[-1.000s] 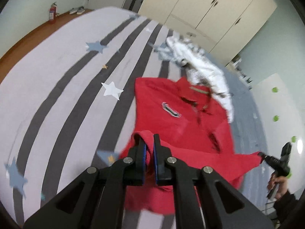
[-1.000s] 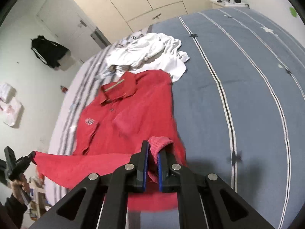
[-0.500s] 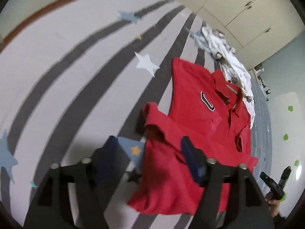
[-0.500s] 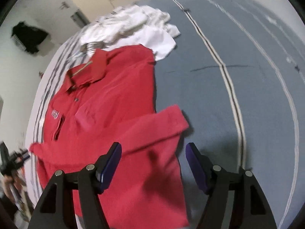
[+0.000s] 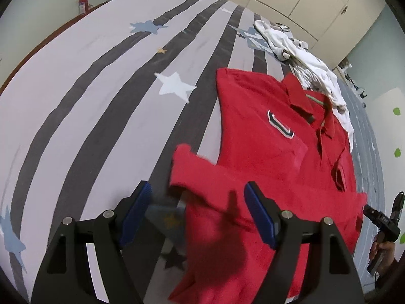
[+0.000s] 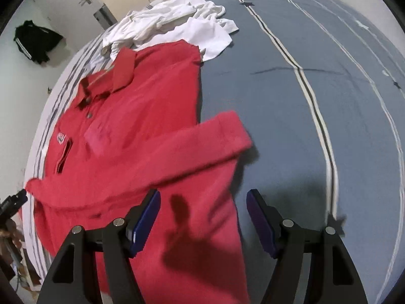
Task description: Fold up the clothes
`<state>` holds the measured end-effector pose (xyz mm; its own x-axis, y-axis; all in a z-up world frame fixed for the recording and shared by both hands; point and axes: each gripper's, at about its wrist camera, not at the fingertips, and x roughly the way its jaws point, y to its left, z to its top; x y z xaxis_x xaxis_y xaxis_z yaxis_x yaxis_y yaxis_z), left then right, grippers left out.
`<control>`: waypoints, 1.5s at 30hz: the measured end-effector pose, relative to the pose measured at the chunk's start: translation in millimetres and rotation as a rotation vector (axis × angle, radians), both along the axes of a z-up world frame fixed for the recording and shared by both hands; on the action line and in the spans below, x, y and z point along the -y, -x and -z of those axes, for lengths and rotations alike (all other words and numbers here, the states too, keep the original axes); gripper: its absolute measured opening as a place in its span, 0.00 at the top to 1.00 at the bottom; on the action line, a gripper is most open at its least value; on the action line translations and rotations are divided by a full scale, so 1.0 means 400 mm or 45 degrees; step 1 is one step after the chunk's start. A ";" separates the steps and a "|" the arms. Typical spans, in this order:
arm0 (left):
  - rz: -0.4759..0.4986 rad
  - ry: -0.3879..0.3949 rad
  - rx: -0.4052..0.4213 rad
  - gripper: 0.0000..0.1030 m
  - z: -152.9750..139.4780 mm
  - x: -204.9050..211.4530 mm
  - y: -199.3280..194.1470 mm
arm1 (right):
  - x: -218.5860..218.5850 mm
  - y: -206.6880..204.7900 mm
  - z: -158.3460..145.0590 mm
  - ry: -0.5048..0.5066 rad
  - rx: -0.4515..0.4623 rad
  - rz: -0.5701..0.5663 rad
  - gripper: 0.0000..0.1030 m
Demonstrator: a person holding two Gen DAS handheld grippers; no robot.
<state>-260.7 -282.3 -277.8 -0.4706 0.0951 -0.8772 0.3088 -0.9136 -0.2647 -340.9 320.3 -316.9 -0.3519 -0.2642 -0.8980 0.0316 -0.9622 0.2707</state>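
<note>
A red polo shirt [image 5: 265, 152] lies face up on the bed, its lower part folded up so that a hem band crosses the body [image 6: 152, 157]. My left gripper [image 5: 197, 187] hovers over the band's left corner; its jaws stand wide, are closing slightly, and the pads touch no cloth. My right gripper [image 6: 204, 193] hangs open above the fold's right edge, also free of the shirt. In the left wrist view the right gripper [image 5: 382, 220] shows at the far right, held by a hand.
A heap of white clothes [image 6: 177, 25] lies just beyond the shirt's collar. The bed cover is grey-striped with stars [image 5: 101, 101] on one side and blue [image 6: 329, 101] on the other. Cream wardrobes [image 5: 303, 0] stand behind; a fire extinguisher [image 5: 82, 2] stands by the wall.
Both grippers were shut on the shirt's hem corners and have opened, dropping the hem onto the shirt's body. Both have sunk closer to the bed.
</note>
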 end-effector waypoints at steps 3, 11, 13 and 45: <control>0.009 0.000 0.034 0.70 0.000 -0.014 0.024 | -0.009 0.034 -0.027 0.101 -0.054 0.034 0.35; 0.028 -0.109 -0.038 0.98 -0.058 0.006 0.051 | 0.004 0.122 -0.026 0.130 0.037 -0.039 0.99; -0.007 -0.148 -0.079 0.98 -0.080 0.031 0.064 | -0.003 0.137 -0.046 0.154 0.016 -0.033 0.99; 0.418 0.111 0.091 0.55 0.009 -0.147 0.283 | 0.175 0.187 -0.027 0.003 0.038 -0.166 0.60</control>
